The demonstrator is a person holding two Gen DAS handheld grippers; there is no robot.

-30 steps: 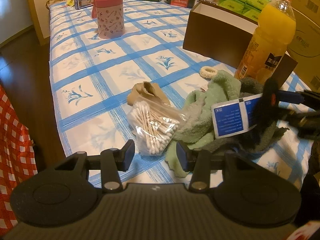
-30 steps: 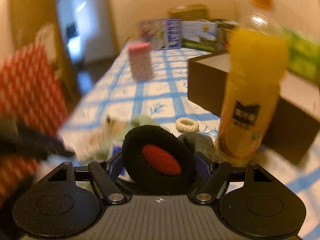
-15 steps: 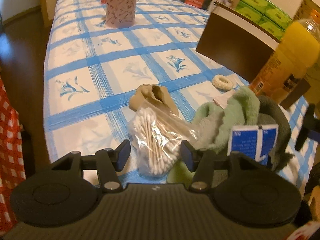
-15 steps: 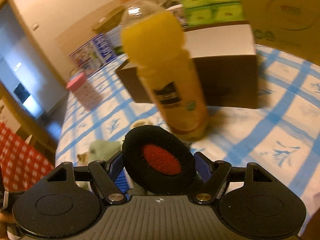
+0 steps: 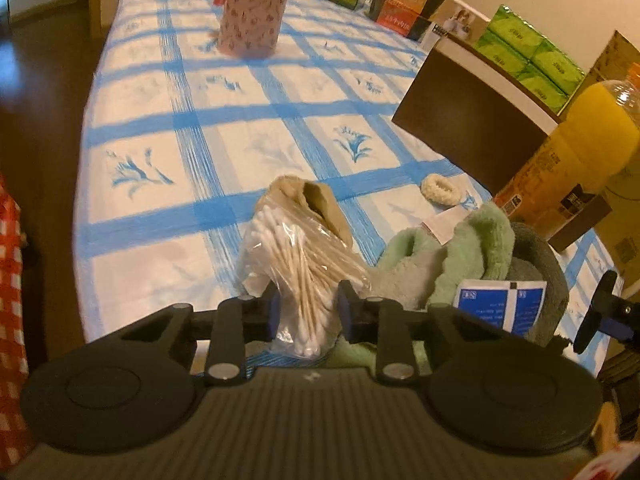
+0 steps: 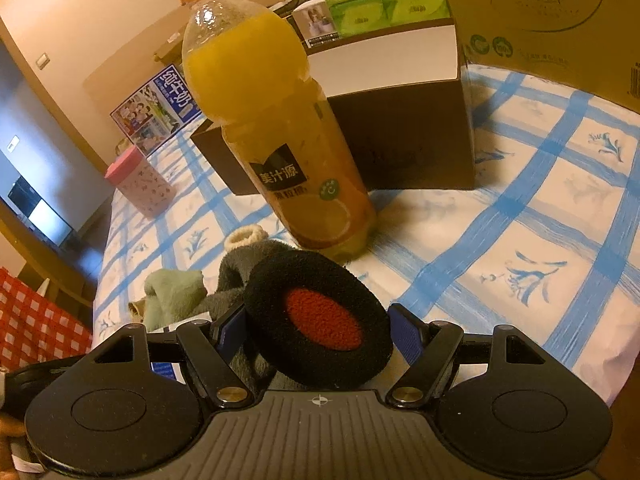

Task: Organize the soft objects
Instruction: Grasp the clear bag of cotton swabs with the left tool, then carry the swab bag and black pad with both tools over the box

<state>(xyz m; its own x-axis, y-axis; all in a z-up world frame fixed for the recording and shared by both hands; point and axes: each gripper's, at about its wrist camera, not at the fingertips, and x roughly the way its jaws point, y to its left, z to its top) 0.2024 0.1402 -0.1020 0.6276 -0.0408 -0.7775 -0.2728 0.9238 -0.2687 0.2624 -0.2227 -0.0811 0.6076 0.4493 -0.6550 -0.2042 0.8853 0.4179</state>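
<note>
My left gripper [image 5: 307,312] is shut on a clear bag of cotton swabs [image 5: 298,268] near the table's front edge. A tan cloth [image 5: 310,200] lies just behind the bag. A green fuzzy cloth [image 5: 460,252] and a grey cloth [image 5: 540,256] lie to the right, with blue sachets [image 5: 500,306] on them. A cream hair scrunchie [image 5: 439,189] lies further back. My right gripper [image 6: 318,326] is shut on a black foam pad with a red centre [image 6: 320,316], held above the grey cloth [image 6: 236,268] in front of the juice bottle.
An orange juice bottle [image 6: 272,128] stands before an open dark brown box [image 6: 404,136]. A pink patterned canister [image 5: 252,8] stands far back on the blue-checked tablecloth [image 5: 192,120]. Green tissue packs [image 5: 528,56] and cartons line the back. A big cardboard box [image 6: 540,12] stands right.
My left gripper has moved forward and closed on the bag of cotton swabs. My right gripper has swung right with the foam pad, now facing the juice bottle and brown box.
</note>
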